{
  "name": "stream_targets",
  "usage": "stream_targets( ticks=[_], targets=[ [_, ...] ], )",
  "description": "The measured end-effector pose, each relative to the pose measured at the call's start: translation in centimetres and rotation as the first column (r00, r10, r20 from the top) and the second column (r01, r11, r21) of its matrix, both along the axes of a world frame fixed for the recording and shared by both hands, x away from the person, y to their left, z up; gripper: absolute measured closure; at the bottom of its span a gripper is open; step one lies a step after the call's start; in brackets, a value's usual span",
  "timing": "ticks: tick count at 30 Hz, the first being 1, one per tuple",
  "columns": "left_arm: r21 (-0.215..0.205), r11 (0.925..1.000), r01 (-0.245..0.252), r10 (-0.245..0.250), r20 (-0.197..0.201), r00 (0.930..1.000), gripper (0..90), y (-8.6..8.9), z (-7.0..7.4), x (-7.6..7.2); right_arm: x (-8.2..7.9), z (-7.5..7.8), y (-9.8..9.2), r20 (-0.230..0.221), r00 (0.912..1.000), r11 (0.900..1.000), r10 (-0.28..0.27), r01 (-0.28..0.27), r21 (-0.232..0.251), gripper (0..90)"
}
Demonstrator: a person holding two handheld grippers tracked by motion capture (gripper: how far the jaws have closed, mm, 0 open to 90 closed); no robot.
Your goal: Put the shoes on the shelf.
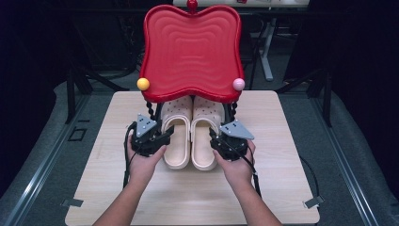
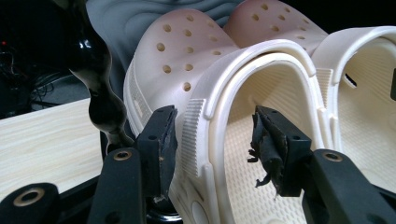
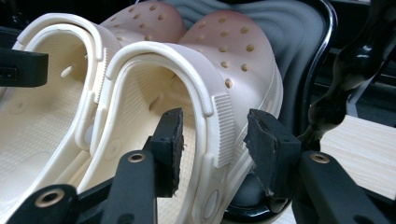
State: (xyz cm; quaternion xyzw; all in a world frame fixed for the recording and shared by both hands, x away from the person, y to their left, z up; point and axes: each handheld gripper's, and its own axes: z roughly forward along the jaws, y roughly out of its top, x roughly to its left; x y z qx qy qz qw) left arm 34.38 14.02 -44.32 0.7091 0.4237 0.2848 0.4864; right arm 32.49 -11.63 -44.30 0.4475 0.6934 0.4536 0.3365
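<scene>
Two cream clogs lie side by side on the wooden table [image 1: 277, 188], heels toward me and toes under a red wavy tray [image 1: 190, 47]. My left gripper [image 1: 163, 137] is open, its jaws astride the outer side wall of the left clog [image 1: 176, 141]. In the left gripper view, the left gripper [image 2: 212, 126] has one pad outside the left clog [image 2: 187, 51] and one inside, with a gap at the inner pad. My right gripper [image 1: 214, 139] is open astride the outer wall of the right clog [image 1: 204, 141]. The right gripper view shows the right gripper [image 3: 214, 126] with gaps on both sides of that right clog [image 3: 224, 51].
The red tray stands on black twisted posts [image 2: 100, 107] [image 3: 341, 88] close beside each gripper. A yellow ball [image 1: 143, 84] and a pink ball [image 1: 239, 84] sit at the tray's front corners. Bare tabletop lies to both sides and in front of the clogs.
</scene>
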Motion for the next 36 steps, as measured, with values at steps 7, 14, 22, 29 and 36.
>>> stream_targets(
  ticks=[7,14,22,29,36],
  targets=[
    [-0.008,0.9999,0.009,-0.009,0.009,0.9999,50.2,0.3,0.5,-0.7,-0.8,0.7,-0.3,0.032,0.9995,1.000,0.004,-0.004,0.001,55.6],
    [-0.013,0.9994,0.031,-0.031,0.013,0.9994,53.6,0.8,0.7,-1.4,-2.1,1.5,-0.6,0.057,0.9981,1.000,0.023,-0.022,-0.012,55.3],
    [0.007,0.9995,0.030,-0.030,0.011,0.9995,58.4,1.6,0.5,-2.6,-3.1,1.6,-1.6,0.015,0.9954,0.995,0.095,-0.095,-0.013,55.3],
    [-0.008,0.9989,0.047,-0.047,0.023,0.9986,57.2,2.4,0.1,-4.3,-4.5,1.3,-2.2,0.022,0.9929,0.993,0.117,-0.117,0.030,47.2],
    [-0.008,0.9981,0.062,-0.062,0.019,0.9979,58.9,3.2,-1.0,-6.0,-6.4,0.4,-2.3,0.023,0.9899,0.990,0.140,-0.139,-0.021,52.8]
  ],
)
